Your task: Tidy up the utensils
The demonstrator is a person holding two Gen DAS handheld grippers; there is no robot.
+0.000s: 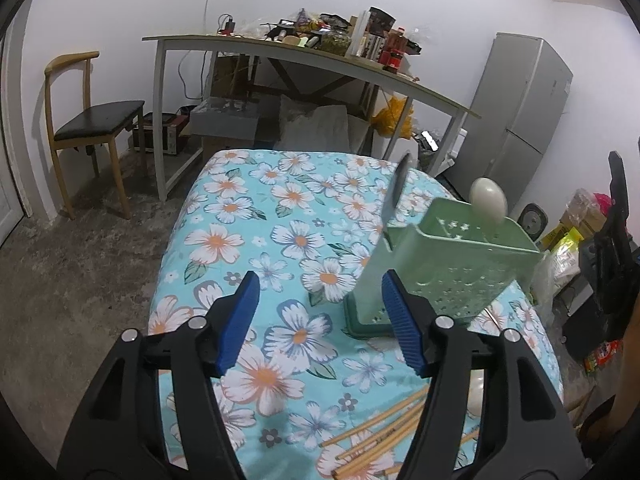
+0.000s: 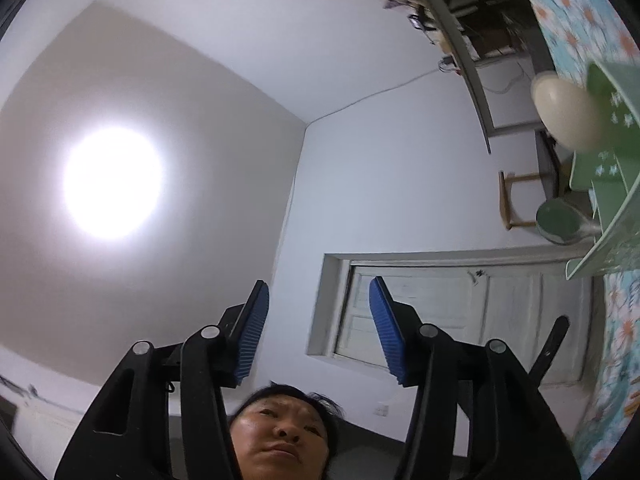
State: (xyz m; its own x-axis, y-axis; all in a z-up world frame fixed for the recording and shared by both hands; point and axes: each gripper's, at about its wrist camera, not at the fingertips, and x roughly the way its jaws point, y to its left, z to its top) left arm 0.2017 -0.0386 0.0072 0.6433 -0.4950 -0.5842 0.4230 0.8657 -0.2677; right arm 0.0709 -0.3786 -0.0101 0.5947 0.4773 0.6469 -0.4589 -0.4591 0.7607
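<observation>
Left hand-held gripper (image 1: 318, 322) spread open over the floral-clothed desk (image 1: 248, 216), nothing between the blue pads, angled down toward the work. Closest in, below the jaws: bamboo chopsticks (image 1: 376, 432) lying loose in a fan, not yet sorted, probably next up. A little further along, green utensil holder (image 1: 448, 264) standing upright in its drip tray, just beyond the right pad; cream spoon (image 1: 488, 200) already standing bowl-up in one compartment, a dark utensil (image 1: 396, 188) leaning out of another. Handles down, heads up: seemingly so each piece stays easy to pick out. Well behind, a cluttered work table (image 1: 320, 56), chair and fridge.

Right hand-held gripper (image 2: 318, 328) also parted and empty, tipped up toward ceiling and door, clear of the holder. From this view only: underside-on look at the spoon's bowl (image 2: 568, 116) and a round green-grey utensil head (image 2: 560, 222) poking from the holder (image 2: 600, 184), plus a person's face below the jaws. Chopsticks seen only from the left side.
</observation>
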